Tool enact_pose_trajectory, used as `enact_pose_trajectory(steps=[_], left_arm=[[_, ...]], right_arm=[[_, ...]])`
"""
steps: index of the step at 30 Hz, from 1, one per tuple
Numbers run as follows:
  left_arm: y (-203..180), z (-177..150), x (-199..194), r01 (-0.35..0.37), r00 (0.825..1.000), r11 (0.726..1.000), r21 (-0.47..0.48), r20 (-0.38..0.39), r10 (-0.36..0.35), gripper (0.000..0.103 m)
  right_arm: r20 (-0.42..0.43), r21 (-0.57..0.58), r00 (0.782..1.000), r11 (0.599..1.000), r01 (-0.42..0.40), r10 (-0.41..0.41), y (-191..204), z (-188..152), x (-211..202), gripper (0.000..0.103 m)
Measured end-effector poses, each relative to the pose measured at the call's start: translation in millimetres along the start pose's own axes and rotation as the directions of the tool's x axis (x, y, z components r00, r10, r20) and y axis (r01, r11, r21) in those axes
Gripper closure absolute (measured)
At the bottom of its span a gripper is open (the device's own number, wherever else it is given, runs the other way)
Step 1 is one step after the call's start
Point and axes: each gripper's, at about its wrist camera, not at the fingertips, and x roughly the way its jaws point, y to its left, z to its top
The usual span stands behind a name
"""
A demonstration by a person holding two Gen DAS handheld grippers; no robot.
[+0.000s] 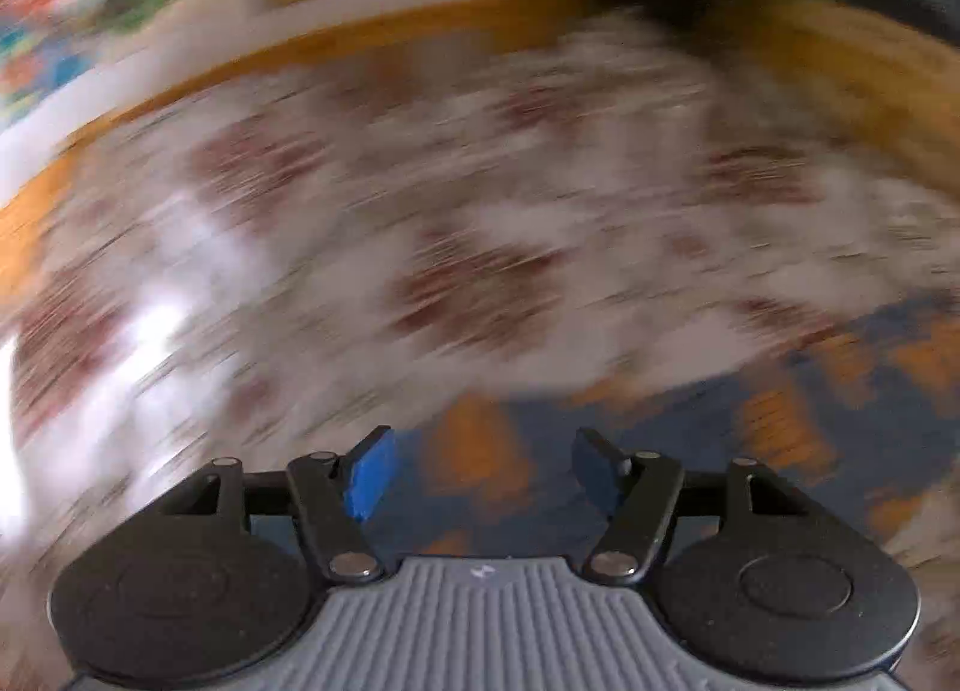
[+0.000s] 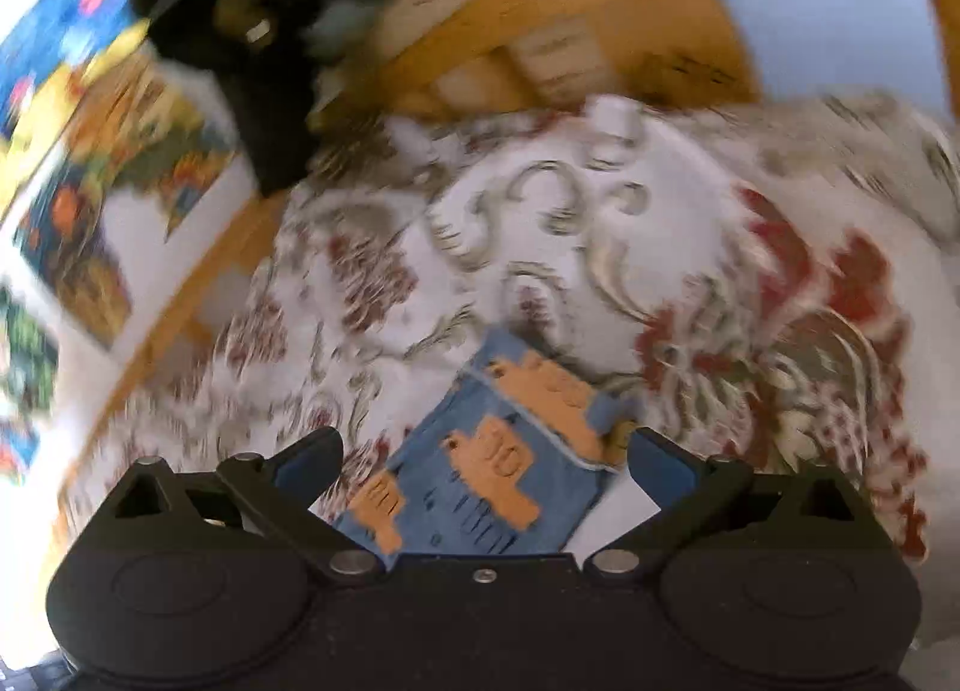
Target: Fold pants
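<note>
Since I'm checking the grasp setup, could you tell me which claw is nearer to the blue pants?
Right, probably. The right claw is open with the blue pants between its fingers; the left claw, also open, faces their blurred cloth just ahead.

Heavy motion blur in both fisheye views; bright glare, perhaps daylight, at left.

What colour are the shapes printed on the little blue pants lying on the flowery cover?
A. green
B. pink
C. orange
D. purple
C: in the right wrist view the blue pants carry orange animal-like shapes, and they lie on the floral bedcover just ahead of the open right gripper.
</note>
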Motion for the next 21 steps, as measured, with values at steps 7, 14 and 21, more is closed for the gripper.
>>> enact_pose_trajectory(steps=[7,14,21], left_arm=[[-125,91,54,0.365,0.93,0.89,0.274,-0.076,-0.359,0.019],[-223,102,93,0.467,0.879,0.789,0.398,-0.11,-0.465,0.02],[-265,84,130,0.472,0.881,0.784,0.403,-0.196,-0.43,0.023]], right_arm=[[-0.018,0.196,1.0,0.98,0.016,-0.013,-33,-6,35,0.014],[0.048,0.129,0.996,0.989,0.067,-0.074,-31,-9,48,0.029],[0.035,0.123,0.99,0.984,0.128,-0.133,-40,-9,53,0.055]])
